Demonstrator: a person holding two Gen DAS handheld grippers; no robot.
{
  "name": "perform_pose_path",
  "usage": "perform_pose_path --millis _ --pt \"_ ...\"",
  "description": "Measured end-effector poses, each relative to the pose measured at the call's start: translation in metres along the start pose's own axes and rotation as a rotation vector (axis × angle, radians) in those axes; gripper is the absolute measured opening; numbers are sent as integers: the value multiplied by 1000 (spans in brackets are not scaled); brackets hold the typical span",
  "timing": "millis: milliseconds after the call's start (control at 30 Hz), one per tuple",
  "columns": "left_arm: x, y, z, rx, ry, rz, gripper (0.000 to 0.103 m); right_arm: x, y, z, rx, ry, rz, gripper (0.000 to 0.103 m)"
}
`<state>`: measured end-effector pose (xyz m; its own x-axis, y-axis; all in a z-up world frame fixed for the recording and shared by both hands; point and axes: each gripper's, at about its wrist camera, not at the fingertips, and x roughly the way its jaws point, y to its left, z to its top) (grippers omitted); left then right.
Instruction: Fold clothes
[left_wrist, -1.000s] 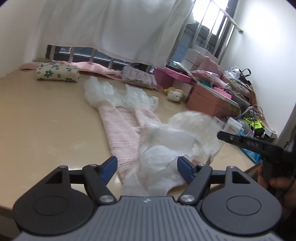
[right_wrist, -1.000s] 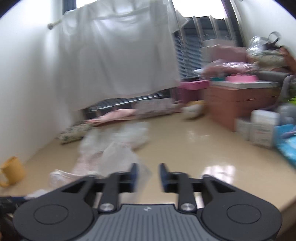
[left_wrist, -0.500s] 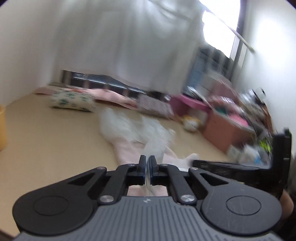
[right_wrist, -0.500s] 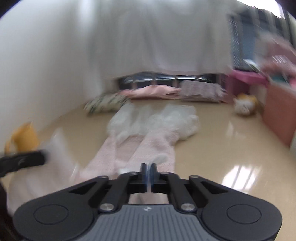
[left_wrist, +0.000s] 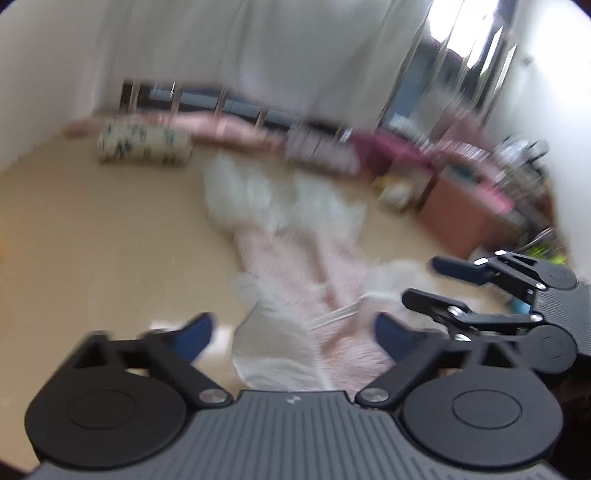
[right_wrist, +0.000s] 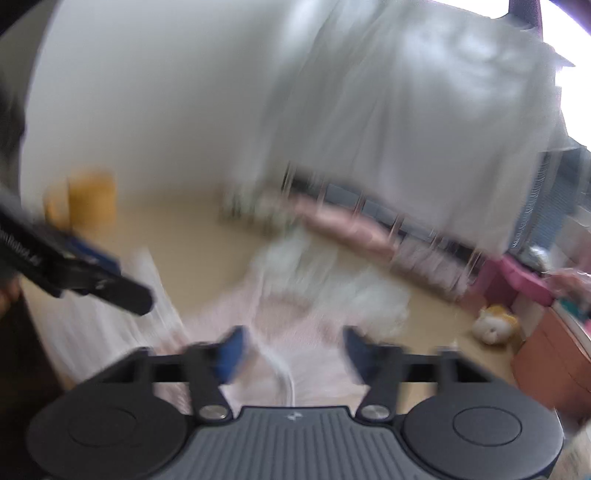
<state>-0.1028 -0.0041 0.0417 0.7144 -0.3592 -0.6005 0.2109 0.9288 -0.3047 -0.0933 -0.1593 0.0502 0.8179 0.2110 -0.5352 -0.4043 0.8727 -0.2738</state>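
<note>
Two grippers hang over the beige table (left_wrist: 92, 236); the left gripper (left_wrist: 291, 332) has jaws spread wide, gripping nothing; the right gripper (right_wrist: 291, 347) likewise stands spread and unloaded; the pink-and-white garment (left_wrist: 291, 258) lies stretched along the table between them, its near end under both; motion blur obscures finer detail.

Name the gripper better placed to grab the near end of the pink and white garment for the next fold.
Left, though only narrowly. The left gripper is open with the garment and its near white end lying straight between its fingers. The right gripper is open over the cloth too, but its view is heavily blurred.
</note>
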Motion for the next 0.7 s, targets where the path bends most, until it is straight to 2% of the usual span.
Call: perform_pose_path --millis 33,67,133,233,267,367,467,533,600,633,700 --pt "6 3 2 -21 17 -28 7 17 -2 1 13 63 18 10" --pt "7 8 5 -49 4 -70 3 24 -8 3 62 76 12 5" --pt "6 16 16 -94 -37 -146 1 34 -20 7 156 89 1 4" --pt "-18 19 67 -82 -209 -206 1 7 -41 36 245 -69 -23 3" --pt "-34 15 88 -51 -289 -229 1 -8 -47 50 256 -139 -63 3" --pt "-100 -12 129 111 -544 -337 1 -66 -65 93 287 -384 -178 3" --pt "-166 -42 118 328 -737 -352 2 -139 -68 113 292 -625 -239 3" --pt "-203 -60 104 460 -835 -348 2 -177 -57 103 277 -713 -269 4" --pt "-209 -68 61 526 -791 -302 2 -196 -43 75 246 -709 -285 4" --pt "-198 -68 33 561 -734 -289 3 -197 -35 55 248 -673 -292 4" --pt "-173 -66 -25 617 -601 -253 4 -183 -18 4 284 -533 -288 5"
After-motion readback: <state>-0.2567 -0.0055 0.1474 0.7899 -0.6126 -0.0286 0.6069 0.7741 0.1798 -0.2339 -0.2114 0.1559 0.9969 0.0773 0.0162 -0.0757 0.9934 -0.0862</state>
